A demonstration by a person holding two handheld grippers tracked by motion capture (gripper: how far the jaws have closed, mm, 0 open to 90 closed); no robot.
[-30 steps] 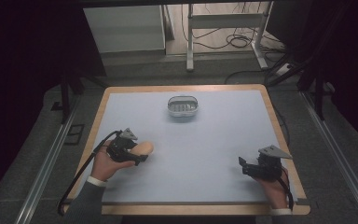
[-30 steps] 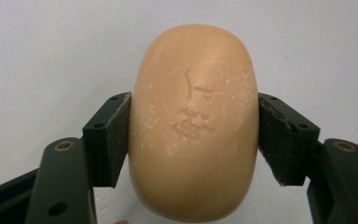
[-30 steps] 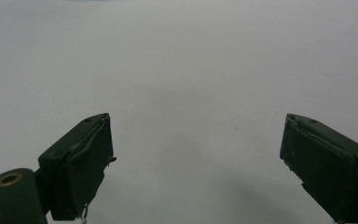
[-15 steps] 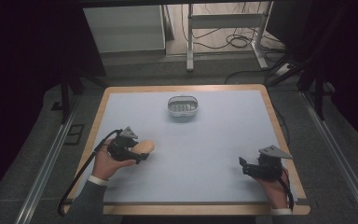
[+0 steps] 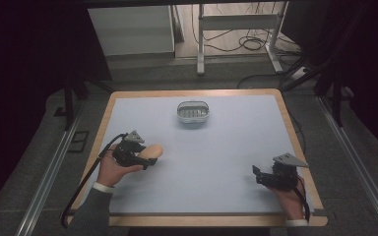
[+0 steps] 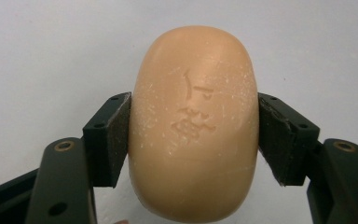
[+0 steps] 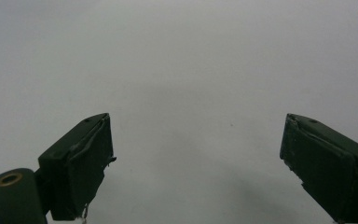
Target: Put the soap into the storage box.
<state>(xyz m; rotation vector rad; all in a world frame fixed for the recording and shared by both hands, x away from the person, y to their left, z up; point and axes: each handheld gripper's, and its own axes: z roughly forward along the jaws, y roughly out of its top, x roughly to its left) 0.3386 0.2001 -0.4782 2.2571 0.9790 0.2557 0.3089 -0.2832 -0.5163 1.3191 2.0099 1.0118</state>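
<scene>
An oval tan soap bar [image 6: 193, 126] with stamped characters sits between the two black jaws of my left gripper [image 6: 193, 140], which press on both its sides. From above, the soap bar [image 5: 153, 150] and left gripper [image 5: 145, 156] are at the table's left, held by a hand. My right gripper [image 5: 257, 176] rests near the right front of the table, jaws wide apart. Its own view shows the right gripper [image 7: 196, 168] with nothing but the pale mat between the jaws. A small clear soap dish [image 5: 193, 112] stands toward the far middle.
A pale grey mat [image 5: 216, 147] covers the wooden table [image 5: 288, 118]. Black cables trail from each gripper toward the front edge. Beyond the table's far edge are a white cabinet [image 5: 130, 29] and metal stand legs [image 5: 236, 29] on the floor.
The left gripper with the soap has shifted very slightly; the right gripper has stayed put.
</scene>
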